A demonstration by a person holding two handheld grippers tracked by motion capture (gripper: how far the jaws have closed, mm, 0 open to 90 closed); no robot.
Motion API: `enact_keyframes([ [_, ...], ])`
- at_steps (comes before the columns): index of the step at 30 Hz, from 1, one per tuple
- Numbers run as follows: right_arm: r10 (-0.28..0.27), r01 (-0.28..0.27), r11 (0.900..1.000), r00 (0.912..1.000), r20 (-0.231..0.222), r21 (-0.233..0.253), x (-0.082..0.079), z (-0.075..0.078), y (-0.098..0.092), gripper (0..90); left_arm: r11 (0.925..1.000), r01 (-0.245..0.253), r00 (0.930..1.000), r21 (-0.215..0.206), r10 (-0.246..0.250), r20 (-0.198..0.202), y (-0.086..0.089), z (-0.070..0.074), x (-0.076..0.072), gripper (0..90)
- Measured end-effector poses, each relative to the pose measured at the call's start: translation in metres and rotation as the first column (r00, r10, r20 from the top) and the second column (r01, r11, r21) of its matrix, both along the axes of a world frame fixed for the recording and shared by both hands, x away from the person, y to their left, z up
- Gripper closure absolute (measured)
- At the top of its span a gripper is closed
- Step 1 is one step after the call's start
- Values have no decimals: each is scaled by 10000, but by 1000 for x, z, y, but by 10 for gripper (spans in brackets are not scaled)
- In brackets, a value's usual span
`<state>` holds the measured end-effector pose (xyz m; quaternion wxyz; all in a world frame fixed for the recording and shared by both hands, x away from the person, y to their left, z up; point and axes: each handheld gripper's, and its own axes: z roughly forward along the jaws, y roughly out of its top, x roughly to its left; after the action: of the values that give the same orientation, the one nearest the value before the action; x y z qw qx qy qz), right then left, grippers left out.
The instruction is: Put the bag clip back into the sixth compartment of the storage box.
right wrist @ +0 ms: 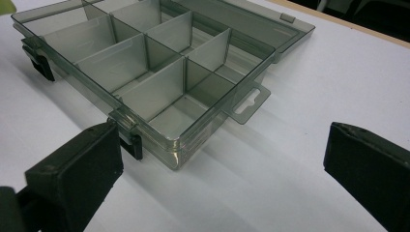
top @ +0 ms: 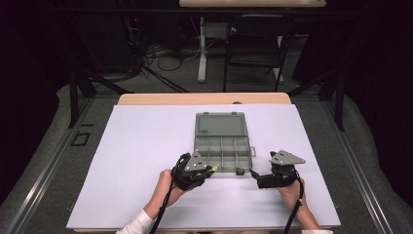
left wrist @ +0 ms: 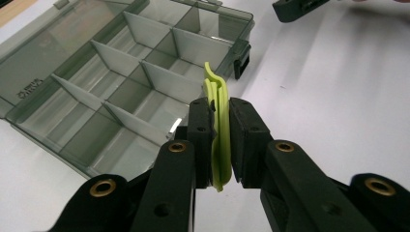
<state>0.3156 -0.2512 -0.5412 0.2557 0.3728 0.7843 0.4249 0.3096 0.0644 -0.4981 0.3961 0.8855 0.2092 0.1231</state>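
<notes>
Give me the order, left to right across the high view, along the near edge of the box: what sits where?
Left gripper holding a yellow-green clip → near wall of the open organizer box → right gripper, jaws open.

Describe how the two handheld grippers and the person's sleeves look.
Both tools are black. The left gripper and right gripper each carry a grey three-cornered plate on top and trail a black cable. Their tongs are chunky black arms with brass-coloured rivets, ending in blocky rectangular pads. The sleeve is white.
</notes>
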Motion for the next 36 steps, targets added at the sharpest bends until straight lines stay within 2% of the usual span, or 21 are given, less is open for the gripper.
enact_keyframes([
  [18,-87,87,10000,9999,51,-34,-1,2,0,0,9984,-546,9985,-167,547,44,-2,6,12,801],
  [23,-66,67,10000,9999,124,-53,-2,2,0,0,9967,-742,9972,-341,740,-51,-4,7,16,800],
  [36,-79,80,10000,9999,63,-46,-2,2,0,0,9908,-1266,9917,-478,1253,-285,-12,4,30,801],
])
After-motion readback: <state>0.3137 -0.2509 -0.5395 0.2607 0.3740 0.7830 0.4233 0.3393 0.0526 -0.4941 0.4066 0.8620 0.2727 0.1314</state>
